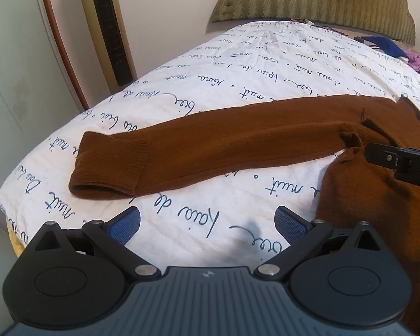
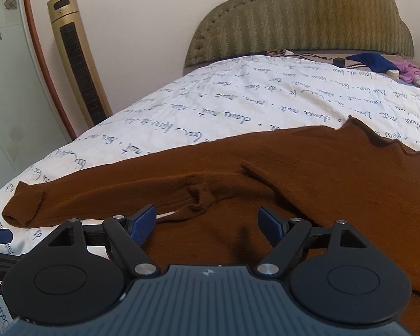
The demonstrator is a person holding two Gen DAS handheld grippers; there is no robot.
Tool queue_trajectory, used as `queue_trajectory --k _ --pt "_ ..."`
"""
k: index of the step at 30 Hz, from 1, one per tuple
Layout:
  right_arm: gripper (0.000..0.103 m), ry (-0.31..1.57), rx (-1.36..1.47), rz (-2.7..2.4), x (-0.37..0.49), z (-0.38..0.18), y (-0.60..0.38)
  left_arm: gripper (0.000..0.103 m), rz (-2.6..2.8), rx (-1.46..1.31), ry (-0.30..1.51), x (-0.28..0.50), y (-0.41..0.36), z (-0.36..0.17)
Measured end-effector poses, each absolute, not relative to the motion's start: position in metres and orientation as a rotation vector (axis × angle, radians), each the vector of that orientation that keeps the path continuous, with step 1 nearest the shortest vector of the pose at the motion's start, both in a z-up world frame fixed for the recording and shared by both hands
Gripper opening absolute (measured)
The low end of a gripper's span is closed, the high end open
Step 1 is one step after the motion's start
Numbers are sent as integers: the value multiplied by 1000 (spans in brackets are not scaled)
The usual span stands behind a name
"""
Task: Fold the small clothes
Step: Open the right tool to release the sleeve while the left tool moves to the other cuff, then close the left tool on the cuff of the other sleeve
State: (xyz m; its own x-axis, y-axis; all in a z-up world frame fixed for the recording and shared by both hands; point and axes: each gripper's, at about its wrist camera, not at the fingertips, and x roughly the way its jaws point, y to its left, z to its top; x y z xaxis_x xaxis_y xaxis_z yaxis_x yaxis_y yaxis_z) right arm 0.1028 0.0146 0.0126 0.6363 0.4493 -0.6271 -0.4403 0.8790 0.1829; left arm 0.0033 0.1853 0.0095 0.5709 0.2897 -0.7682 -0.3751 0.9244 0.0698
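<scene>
A brown knit sweater [image 2: 336, 184] lies flat on the white bedspread with blue script [image 1: 210, 89]. Its left sleeve [image 1: 210, 145] stretches out to the left, cuff [image 1: 109, 168] at the end. My left gripper [image 1: 207, 224] is open and empty, low over bare bedspread just below the sleeve. My right gripper [image 2: 207, 224] is open and empty over the sweater's body near the armpit; part of it shows at the right of the left wrist view [image 1: 400, 162]. The sweater's collar [image 2: 378, 137] points toward the headboard.
A padded olive headboard [image 2: 299, 25] stands at the far end. Blue and pink clothes [image 2: 383, 64] and cables lie by it. A gold tower fan [image 2: 78, 61] stands left of the bed. The bed's left edge [image 1: 5, 204] drops off near my left gripper.
</scene>
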Motion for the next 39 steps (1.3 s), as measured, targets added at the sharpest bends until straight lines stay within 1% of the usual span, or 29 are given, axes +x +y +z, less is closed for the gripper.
queue_trajectory --k 7,13,18,23,25,30,36,37,38,39 --pt "79 723 9 632 89 19 47 103 495 -239 813 -37 240 29" --pt "79 757 36 745 82 20 79 103 676 -208 754 -66 294 36" --pt "79 789 74 834 78 19 100 103 690 -173 793 -70 323 21" --pt "79 889 226 961 86 13 125 103 688 -163 818 -67 330 3" --pt "79 920 233 966 87 10 138 103 687 -143 805 -63 328 0" --pt "79 900 172 970 76 10 149 103 622 -86 752 -51 322 -2" --pt "79 891 176 926 78 8 130 102 583 42 723 -29 316 -18" --pt "80 890 186 919 78 8 126 101 580 43 726 -26 317 -20" --pt "82 888 190 913 79 7 123 87 568 48 719 -24 318 -21" --pt "83 885 192 906 79 6 120 68 552 43 706 -23 320 -20"
